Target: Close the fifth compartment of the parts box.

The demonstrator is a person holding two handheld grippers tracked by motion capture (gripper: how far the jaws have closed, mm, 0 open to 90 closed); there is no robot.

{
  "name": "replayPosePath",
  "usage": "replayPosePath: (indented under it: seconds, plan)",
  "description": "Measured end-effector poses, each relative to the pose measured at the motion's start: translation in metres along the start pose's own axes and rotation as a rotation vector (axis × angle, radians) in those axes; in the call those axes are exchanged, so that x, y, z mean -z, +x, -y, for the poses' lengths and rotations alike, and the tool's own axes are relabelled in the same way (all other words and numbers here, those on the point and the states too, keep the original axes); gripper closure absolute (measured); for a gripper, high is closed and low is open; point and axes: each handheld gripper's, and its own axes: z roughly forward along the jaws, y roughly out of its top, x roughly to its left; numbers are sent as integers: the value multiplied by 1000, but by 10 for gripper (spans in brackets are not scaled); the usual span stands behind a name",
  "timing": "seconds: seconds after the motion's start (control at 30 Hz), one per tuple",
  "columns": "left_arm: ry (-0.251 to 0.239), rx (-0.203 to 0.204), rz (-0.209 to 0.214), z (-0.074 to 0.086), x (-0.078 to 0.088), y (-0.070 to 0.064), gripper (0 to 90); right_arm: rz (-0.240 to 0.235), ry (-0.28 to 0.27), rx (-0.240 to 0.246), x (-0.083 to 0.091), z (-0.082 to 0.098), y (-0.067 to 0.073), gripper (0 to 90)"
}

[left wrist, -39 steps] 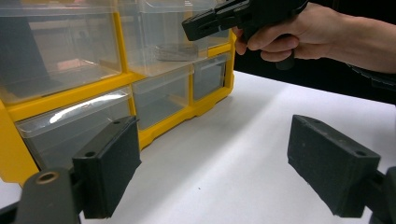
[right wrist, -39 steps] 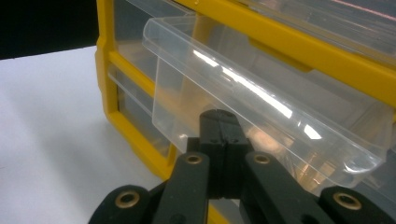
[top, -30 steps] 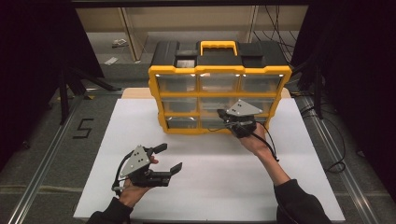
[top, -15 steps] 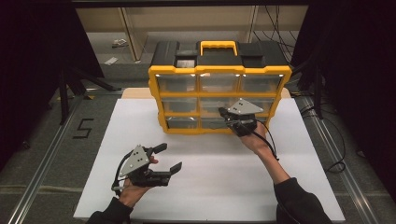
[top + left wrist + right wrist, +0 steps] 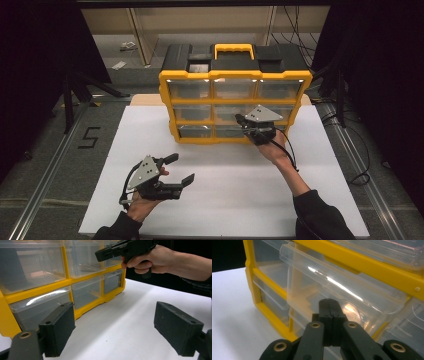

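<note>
Clear plastic drawer: middle row of the yellow-framed organiser cabinet, directly ahead of my right hand-held gripper.
Right hand-held gripper: jaws pressed together, empty, at the drawer front.
Left hand-held gripper: spread wide, empty, above the white surface.
Handling: I judge it light, stiff, slippery; hook its protruding upper lip.
</note>
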Motion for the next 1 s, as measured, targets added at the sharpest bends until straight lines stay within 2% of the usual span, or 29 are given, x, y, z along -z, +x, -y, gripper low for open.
replayPosePath:
  seconds: [1.0]
  plan:
    - [4, 1, -1, 0, -1, -1, 167, 23, -6, -20, -7, 3, -5, 900]
